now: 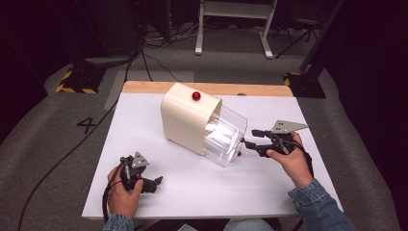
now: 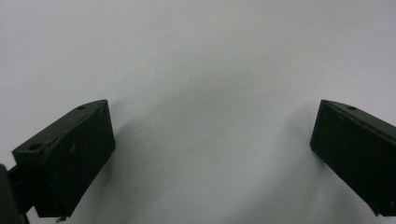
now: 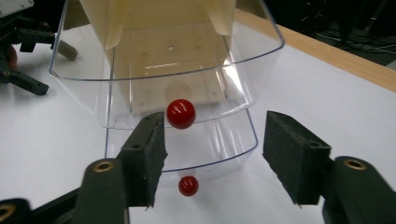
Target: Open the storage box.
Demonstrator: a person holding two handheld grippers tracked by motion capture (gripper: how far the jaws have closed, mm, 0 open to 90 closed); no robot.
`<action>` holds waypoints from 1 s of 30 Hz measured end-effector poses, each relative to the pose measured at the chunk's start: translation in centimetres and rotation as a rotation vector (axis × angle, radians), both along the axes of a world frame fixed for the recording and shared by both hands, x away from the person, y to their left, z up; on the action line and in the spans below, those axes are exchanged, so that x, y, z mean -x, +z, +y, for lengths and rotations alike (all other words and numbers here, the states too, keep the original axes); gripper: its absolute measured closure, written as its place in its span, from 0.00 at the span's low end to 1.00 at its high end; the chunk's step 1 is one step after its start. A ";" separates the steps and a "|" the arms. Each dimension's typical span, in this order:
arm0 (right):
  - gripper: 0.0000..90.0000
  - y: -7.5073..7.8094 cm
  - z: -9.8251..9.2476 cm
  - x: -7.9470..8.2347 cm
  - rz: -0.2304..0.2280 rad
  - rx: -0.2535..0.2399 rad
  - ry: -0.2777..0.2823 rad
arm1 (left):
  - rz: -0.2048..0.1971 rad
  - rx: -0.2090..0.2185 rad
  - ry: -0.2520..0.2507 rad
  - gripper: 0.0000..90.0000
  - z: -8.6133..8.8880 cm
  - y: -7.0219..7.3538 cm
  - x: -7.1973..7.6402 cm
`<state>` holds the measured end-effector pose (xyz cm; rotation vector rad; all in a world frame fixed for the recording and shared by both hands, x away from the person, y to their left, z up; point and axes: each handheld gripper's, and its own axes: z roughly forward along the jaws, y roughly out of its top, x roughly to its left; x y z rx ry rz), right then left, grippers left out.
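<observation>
Cream rounded cabinet (image 1: 185,120) mid-table, two clear curved drawers (image 3: 168,70) pulled out — glossy red ball knobs (image 3: 181,113). Right gripper (image 3: 212,156) wide open before upper knob, empty; left gripper (image 2: 210,140) wide open over matte white tabletop (image 2: 196,56) — empty.

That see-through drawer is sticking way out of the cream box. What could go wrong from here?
The right gripper is open at the upper drawer, whose red knob sits off-centre near one jaw, so a closing pinch might miss it. The left gripper rests apart, so a push could slide the cream box.
</observation>
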<state>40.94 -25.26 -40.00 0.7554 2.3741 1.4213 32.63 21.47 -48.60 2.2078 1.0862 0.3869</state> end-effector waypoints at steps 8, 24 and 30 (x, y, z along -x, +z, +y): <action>0.38 1.0 -2.5 1.0 -0.014 -0.016 -0.039 | 0.001 -0.001 0.000 0.00 0.0 0.0 0.0; 0.34 -0.4 -8.5 3.6 0.008 0.072 -0.127 | 0.005 0.003 0.000 0.00 0.0 0.0 0.0; 0.32 -2.6 -10.8 4.4 0.071 0.114 -0.165 | 0.004 0.004 0.001 0.00 0.0 0.0 0.0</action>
